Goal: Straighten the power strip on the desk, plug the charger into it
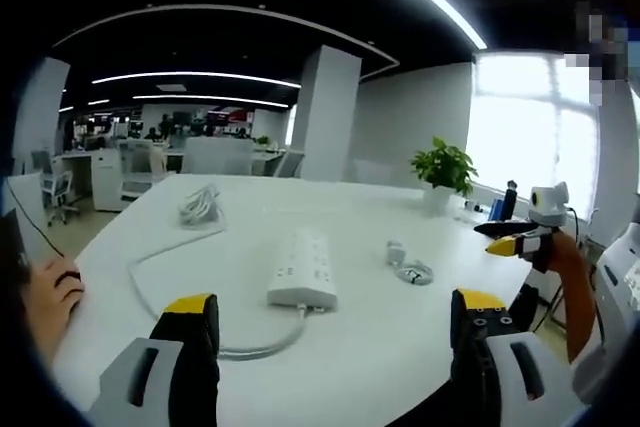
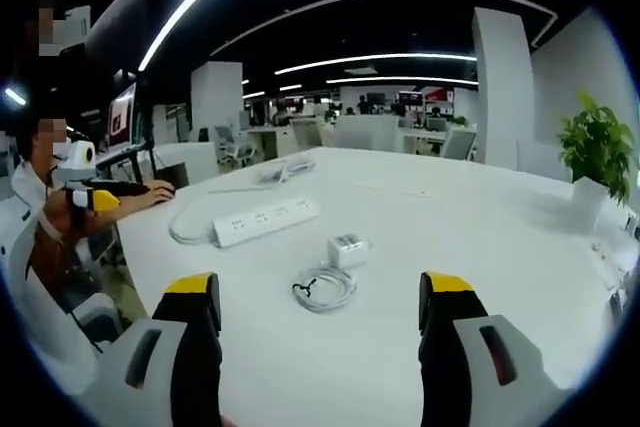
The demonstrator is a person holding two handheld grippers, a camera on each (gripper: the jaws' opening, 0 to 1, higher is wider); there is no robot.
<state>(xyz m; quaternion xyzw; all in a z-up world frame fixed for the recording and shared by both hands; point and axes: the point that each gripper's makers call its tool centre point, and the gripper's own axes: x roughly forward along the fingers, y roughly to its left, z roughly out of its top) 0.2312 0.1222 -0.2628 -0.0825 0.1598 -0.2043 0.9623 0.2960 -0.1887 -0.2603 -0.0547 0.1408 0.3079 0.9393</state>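
While both grippers hover with jaws apart, the power strip (image 1: 302,269) lies ahead of the left gripper (image 1: 335,312) and the charger (image 2: 346,249) just ahead of the right gripper (image 2: 317,292)

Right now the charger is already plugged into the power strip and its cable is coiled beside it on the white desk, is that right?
Not quite. The charger is not plugged in: the right gripper view shows it lying loose on the white desk, apart from the power strip. Its cable is coiled beside it, as you said.
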